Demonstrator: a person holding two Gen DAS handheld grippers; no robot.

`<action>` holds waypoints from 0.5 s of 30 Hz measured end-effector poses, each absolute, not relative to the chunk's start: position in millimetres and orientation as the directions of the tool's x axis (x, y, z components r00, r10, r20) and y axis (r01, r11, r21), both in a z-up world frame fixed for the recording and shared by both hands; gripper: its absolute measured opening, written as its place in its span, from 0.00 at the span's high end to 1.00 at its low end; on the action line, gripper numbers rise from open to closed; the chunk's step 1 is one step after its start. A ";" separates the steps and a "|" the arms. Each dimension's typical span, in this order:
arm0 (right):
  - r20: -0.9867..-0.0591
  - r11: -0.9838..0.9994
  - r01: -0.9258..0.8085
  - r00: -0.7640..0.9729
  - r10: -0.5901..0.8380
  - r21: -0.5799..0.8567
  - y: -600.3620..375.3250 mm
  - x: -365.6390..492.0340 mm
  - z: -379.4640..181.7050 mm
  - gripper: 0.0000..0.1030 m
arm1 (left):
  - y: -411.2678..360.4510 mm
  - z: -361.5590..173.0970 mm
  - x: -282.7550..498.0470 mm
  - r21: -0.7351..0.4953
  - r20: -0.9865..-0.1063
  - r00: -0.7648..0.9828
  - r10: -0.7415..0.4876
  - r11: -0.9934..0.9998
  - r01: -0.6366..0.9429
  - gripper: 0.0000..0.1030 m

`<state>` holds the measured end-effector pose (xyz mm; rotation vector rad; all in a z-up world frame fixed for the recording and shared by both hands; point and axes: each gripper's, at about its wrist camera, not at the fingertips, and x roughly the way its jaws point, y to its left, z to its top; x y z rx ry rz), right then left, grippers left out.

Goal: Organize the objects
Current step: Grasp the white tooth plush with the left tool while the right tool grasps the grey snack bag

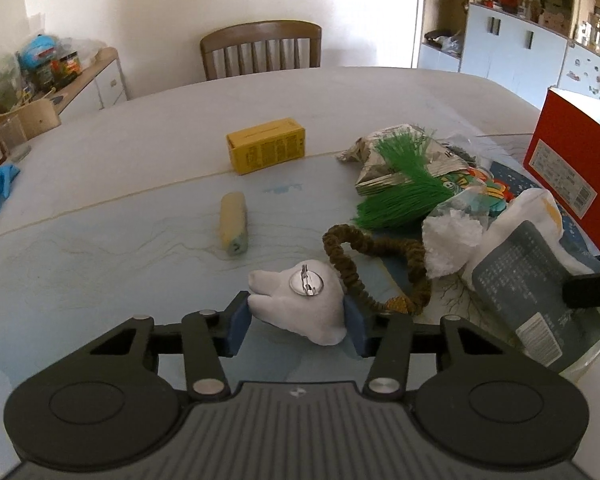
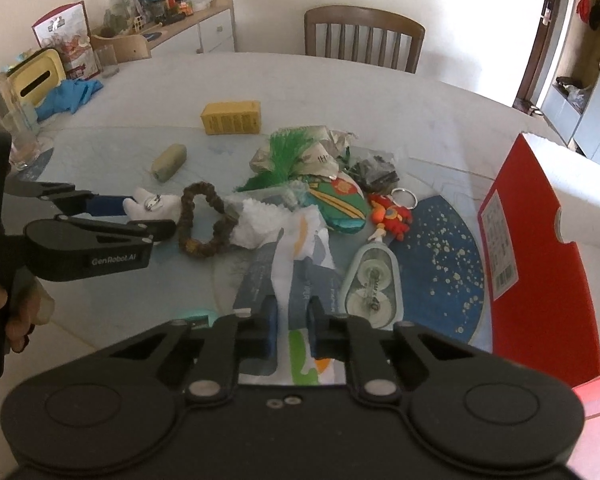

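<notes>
pale surface [image 2: 440, 104] fills both views, with a wooden chair [image 1: 260, 50] behind it and cupboards along the walls. a loose pile of small things lies near the middle, beside an open red box [image 2: 540, 256] at the right edge.

task status, as judged from the layout:
- nothing is visible inside the red box from these views, so sorting appears to be at an early stage.
- scattered on the surface: a yellow carton [image 1: 266, 144], a small roll [image 1: 233, 229], a green tassel [image 1: 396, 184], a brown braided loop [image 2: 202, 222], crumpled wrappers, a red figure keyring [image 2: 392, 212] and a correction tape [image 2: 370, 284].
- most of the pile remains to be moved.

left tool [image 1: 298, 320]:
- jaws stand partly closed, one blue pad against each side of a white plush toy [image 1: 300, 300] that carries a metal pin on its face.
- the toy rests on the surface at the left end of the pile, just beside the brown braided loop.
- the side view from the right wrist confirms the toy sits between the pads.

right tool [image 2: 292, 328]:
- jaws are nearly pressed together, pinching the near edge of a white and grey packet [image 2: 288, 268].
- the packet lies at the front of the pile, just beside the correction tape.
</notes>
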<state>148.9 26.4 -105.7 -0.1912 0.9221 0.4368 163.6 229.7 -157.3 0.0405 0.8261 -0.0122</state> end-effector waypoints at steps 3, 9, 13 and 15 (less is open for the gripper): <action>-0.793 0.894 -0.446 0.532 0.297 0.036 23.0 145.9 -98.9 0.92 | 232.2 -151.8 156.6 0.019 -0.739 0.674 0.006 1.000 0.011 0.52; -0.762 0.895 -0.442 0.559 0.327 0.060 7.7 140.9 -79.6 0.96 | 224.7 -127.8 140.4 0.002 -0.729 0.685 -0.002 1.000 0.006 0.52; -0.736 0.887 -0.455 0.572 0.362 0.083 -6.3 135.5 -65.6 0.96 | 209.4 -106.4 134.1 0.008 -0.715 0.699 -0.007 1.000 0.018 0.52; -0.720 0.883 -0.459 0.581 0.379 0.094 -15.2 134.2 -57.8 0.96 | 199.2 -95.6 131.6 0.008 -0.707 0.707 -0.017 0.999 0.031 0.52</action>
